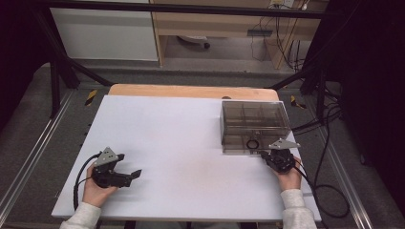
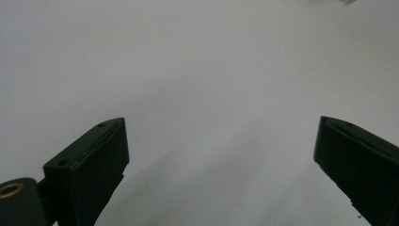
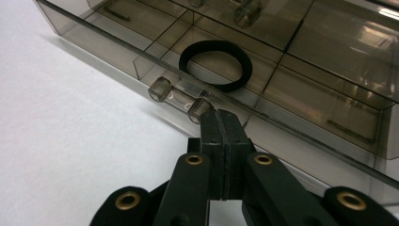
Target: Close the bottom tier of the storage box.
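Working at the drawer box (image 1: 255, 125): right hand-held gripper (image 3: 221, 123) has its jaws pressed fully together, nothing between them, tips touching the near end of the clear drawer handle (image 3: 180, 100). A black ring (image 3: 216, 65) lies in the front middle compartment, just behind that handle. Left hand-held gripper (image 1: 130, 165) rests wide open and unloaded on the tabletop (image 1: 181, 157), well apart from the box. Judgement: hook behind the handle, pull straight out; steady the box with the left if it slides.
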Demonstrator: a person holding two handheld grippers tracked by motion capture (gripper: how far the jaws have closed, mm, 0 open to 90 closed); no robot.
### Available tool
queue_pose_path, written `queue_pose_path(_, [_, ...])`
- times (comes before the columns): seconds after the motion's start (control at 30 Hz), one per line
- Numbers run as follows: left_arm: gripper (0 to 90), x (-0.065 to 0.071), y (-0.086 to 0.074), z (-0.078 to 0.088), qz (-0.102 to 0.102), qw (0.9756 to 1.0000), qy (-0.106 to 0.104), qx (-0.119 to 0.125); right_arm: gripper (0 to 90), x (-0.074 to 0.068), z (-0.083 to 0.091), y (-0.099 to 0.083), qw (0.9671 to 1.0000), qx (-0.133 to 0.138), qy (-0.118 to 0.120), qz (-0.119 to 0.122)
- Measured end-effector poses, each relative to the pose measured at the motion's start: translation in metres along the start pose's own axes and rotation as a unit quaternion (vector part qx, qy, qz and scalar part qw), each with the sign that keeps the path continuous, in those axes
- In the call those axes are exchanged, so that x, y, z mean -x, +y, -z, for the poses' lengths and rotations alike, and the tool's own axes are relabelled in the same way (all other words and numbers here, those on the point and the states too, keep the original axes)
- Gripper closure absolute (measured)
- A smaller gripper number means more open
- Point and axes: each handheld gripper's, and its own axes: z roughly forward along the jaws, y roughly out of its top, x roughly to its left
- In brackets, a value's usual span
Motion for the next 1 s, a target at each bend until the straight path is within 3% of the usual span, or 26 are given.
queue_pose_path(1.0, [3.5, -0.0004, -0.0003, -0.0005, 0.0, 1.0, 0.0, 0.0, 90.0, 0.0041, -0.0045, 0.0049, 1.0, 0.007, -0.003, -0.001])
